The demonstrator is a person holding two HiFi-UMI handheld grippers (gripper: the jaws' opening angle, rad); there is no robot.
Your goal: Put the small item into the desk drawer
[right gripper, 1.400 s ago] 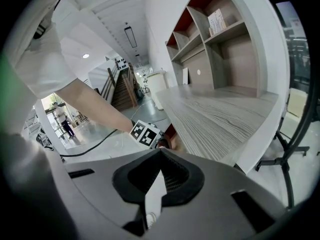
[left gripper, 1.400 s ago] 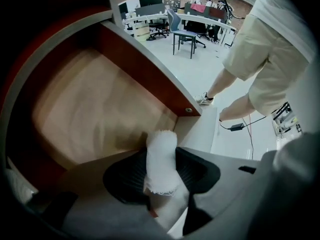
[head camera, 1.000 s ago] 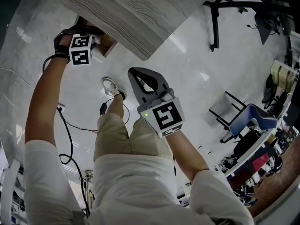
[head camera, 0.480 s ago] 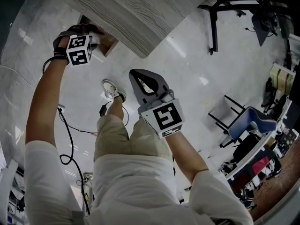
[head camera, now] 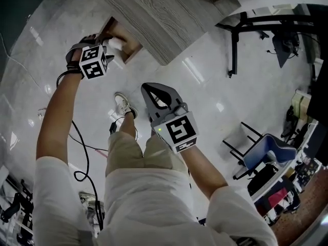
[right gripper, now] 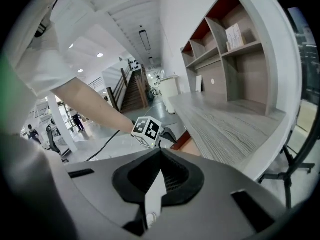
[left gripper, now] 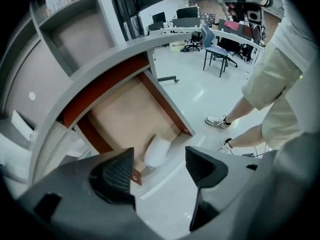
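L gripper (left gripper: pixel 160 166) jaws just opening wide, pinching nothing, bc small soft white item (left gripper: pixel 159 150) is lying in open wooden desk drawer (left gripper: pixel 125 114); R gripper (right gripper: pixel 159 176) idling, jaws pressed together.

- Floor (head camera: pixel 205 60): pale, glossy, with ceiling lights reflected in it.
- Office chair (head camera: pixel 266 150): blue seat and back on a dark frame, standing well apart from the person.
- Black table frame (head camera: pixel 234 45): upright leg on a flat foot.
- White sneaker (head camera: pixel 122 105): on the floor, worn.
- Black cable (head camera: pixel 86 158): looping across the floor.
- Khaki shorts (head camera: pixel 128 152) and white shirt (head camera: pixel 148 204): worn by the person.
- Shelf unit (right gripper: pixel 225 59): open compartments, with white boxes (right gripper: pixel 232 36) standing in one of them.
- Staircase (right gripper: pixel 134 96): in the far background.
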